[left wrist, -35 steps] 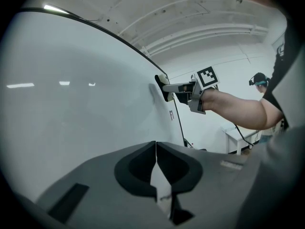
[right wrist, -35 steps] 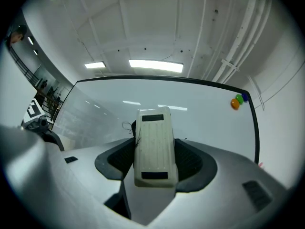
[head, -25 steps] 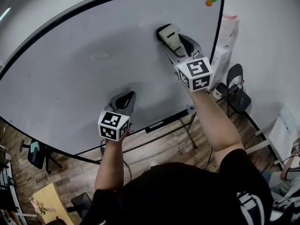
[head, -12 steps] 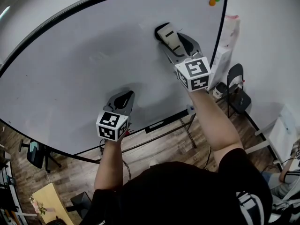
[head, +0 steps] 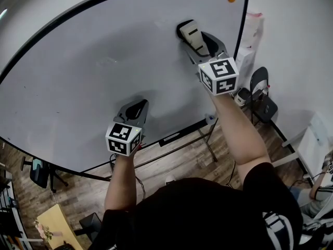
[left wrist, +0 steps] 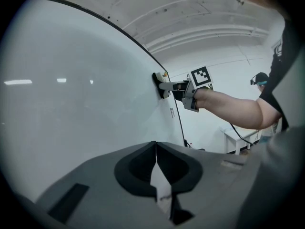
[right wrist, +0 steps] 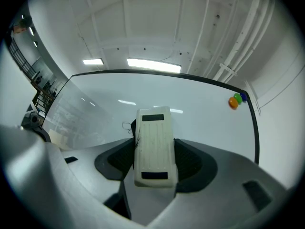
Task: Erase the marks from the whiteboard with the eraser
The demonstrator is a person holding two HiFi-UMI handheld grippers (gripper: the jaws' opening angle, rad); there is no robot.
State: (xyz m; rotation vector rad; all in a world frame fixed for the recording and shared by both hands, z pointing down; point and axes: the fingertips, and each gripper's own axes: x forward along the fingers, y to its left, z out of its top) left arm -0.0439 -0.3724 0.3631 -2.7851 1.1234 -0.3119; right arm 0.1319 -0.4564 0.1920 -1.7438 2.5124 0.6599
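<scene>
Right gripper view: right tool (right wrist: 155, 162) clamped on the white eraser (right wrist: 152, 132), pressed flat to the whiteboard (right wrist: 200, 111) near its upper right; left tool (left wrist: 156, 171) jaws together, empty, low by the board's bottom edge.

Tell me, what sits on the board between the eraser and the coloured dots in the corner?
Nothing: the whiteboard is bare between the eraser and the coloured dots, clearest in the right gripper view.

No legible text, labels or numbers anywhere, whiteboard (head: 78, 77) and eraser (head: 191, 32) included
</scene>
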